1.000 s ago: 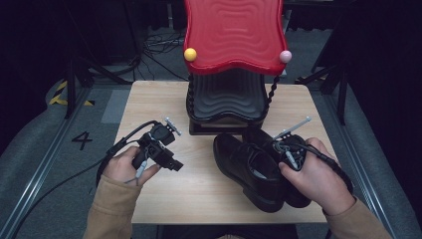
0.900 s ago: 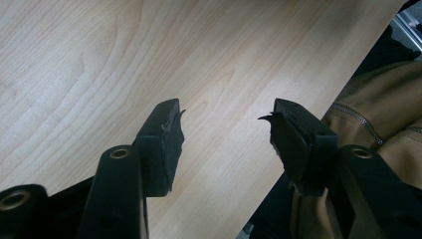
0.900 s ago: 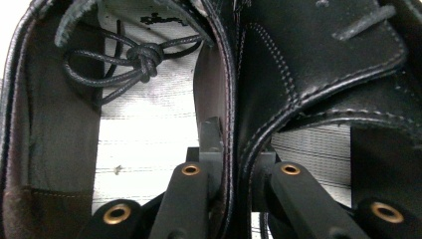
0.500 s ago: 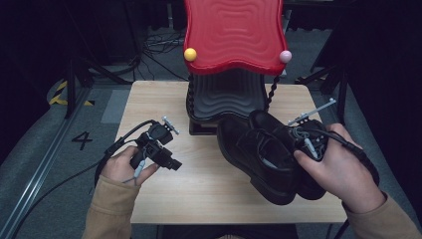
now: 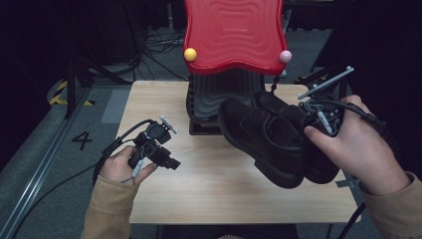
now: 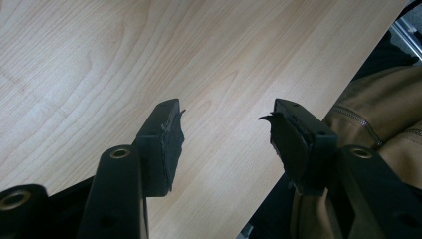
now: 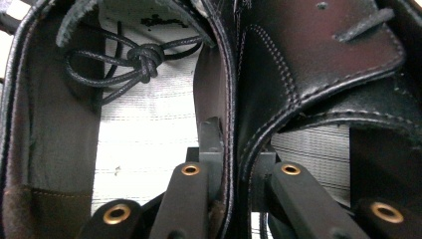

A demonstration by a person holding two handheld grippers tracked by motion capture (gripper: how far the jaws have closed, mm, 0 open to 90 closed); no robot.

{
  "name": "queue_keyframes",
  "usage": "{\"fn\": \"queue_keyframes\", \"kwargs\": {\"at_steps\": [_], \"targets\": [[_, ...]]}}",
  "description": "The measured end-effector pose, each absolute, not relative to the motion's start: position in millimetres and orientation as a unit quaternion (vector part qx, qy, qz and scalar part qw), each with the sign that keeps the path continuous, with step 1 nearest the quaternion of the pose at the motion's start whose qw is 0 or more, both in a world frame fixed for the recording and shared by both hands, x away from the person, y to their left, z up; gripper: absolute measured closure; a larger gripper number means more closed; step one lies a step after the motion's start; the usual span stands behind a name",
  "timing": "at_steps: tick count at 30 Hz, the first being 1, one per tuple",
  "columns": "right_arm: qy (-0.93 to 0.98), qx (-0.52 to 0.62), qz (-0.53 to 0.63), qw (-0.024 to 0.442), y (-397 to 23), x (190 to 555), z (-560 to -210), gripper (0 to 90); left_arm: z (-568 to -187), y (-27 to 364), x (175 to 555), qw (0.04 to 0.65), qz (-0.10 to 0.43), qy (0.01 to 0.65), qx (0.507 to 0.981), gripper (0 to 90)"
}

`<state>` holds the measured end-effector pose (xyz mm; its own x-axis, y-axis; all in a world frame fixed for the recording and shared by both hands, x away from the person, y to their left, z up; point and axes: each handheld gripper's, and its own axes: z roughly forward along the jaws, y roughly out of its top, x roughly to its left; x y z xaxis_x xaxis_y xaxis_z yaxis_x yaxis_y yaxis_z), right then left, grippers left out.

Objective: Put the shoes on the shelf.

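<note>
While my right gripper (image 5: pixel 318 122) holds the shoes (image 5: pixel 271 137) tilted above the table (image 5: pixel 224 174), the left gripper (image 5: pixel 171 162) rests low, jaws apart and empty. In the right gripper view I see the jaws clamped on both shoes' inner walls, pressed together.

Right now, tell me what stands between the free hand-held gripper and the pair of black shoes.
Nothing visible: only bare table lies between the open left hand-held gripper and the shoes, which the right hand-held gripper holds above it.

Leather, wood and plastic
Black shoes (image 5: pixel 268 134) of smooth stitched leather; pale matt wood-grain counter (image 5: pixel 224 174); glossy rippled red plastic tray (image 5: pixel 233 30).
</note>
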<state>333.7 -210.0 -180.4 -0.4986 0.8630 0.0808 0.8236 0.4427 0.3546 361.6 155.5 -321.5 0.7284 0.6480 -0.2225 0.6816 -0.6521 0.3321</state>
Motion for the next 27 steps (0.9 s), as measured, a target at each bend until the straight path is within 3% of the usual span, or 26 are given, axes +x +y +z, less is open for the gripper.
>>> {"fn": "queue_keyframes", "kwargs": {"at_steps": [10,18,27], "targets": [[0.841,0.505,0.183,0.069,-213.4,337.0,-139.4,82.4,-323.7,162.6,363.9,0.2,-0.045,0.376,0.903,46.9],[0.842,0.506,0.182,0.042,-213.5,339.1,-112.3,82.3,-322.7,166.2,363.7,0.204,-0.046,0.377,0.902,46.9],[0.836,0.507,0.196,0.078,-208.5,330.8,-72.9,82.4,-322.6,169.2,363.9,0.209,-0.049,0.381,0.899,46.8]]}}
